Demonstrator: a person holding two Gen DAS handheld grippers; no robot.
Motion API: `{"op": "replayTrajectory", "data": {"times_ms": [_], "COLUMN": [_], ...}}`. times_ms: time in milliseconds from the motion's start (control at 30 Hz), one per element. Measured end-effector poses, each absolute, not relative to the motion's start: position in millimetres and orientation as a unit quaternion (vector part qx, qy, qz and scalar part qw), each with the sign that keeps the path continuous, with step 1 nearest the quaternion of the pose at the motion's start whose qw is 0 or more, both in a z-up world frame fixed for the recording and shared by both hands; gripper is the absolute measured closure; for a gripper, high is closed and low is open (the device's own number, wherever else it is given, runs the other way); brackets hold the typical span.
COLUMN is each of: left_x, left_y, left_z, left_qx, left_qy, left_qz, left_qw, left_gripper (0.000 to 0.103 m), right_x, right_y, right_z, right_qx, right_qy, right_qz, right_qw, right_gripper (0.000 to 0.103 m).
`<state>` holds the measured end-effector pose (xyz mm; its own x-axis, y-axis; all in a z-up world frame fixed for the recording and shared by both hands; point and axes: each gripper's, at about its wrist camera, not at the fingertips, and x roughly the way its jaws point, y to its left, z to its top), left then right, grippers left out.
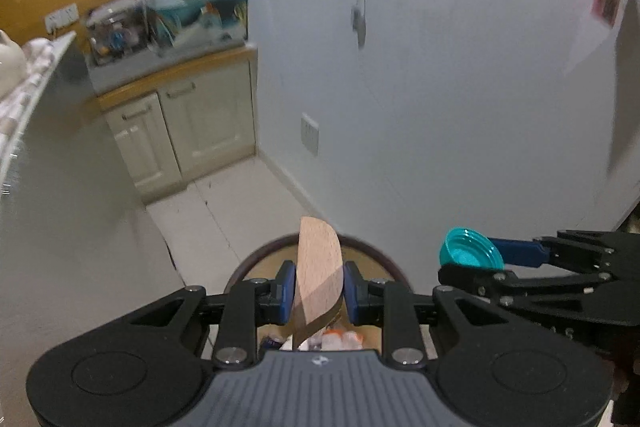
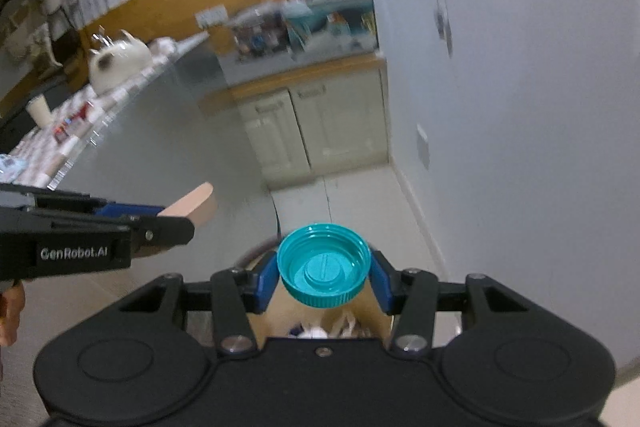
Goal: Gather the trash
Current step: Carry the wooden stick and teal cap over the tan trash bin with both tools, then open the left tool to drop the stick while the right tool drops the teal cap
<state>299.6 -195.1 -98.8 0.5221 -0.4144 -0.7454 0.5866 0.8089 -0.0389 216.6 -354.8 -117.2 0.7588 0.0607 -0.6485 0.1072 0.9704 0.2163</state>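
Wooden piece (image 1: 318,275) and teal cap (image 2: 323,264) in clamped tongs.

The trash bin (image 1: 384,255) is open below. The white wall (image 1: 460,107) stands close on the right, the grey counter side (image 1: 60,207) on the left, bare floor (image 1: 224,195) between.

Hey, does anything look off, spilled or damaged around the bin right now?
Nothing stands out. The left hand-held gripper holds a wood piece, tilted, over the bin; the right hand-held gripper holds a teal cap, open side up. No spill shows on the floor.
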Motion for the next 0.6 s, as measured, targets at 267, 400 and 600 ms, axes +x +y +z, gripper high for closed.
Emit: {"op": "replayTrajectory", "data": {"times_ms": [267, 400, 600], "left_x": [342, 361, 383], "left_y": [-210, -208, -216], "left_z": [-152, -175, -200], "left_qx": [0.094, 0.080, 0.073], "left_qy": [0.471, 0.498, 0.521], "left_qz": [-0.298, -0.287, -0.280], "left_qw": [0.825, 0.814, 0.803], "left_gripper": [0.076, 0.076, 0.076], "right_x": [244, 258, 276], "right_y": [-359, -357, -349], "right_z": [-176, -203, -229], "right_qx": [0.144, 0.153, 0.156], "right_qy": [0.417, 0.447, 0.477], "right_qz": [-0.020, -0.017, -0.012], "right_qw": [0.897, 0.881, 0.865], "right_gripper": [0.053, 0.053, 0.053]}}
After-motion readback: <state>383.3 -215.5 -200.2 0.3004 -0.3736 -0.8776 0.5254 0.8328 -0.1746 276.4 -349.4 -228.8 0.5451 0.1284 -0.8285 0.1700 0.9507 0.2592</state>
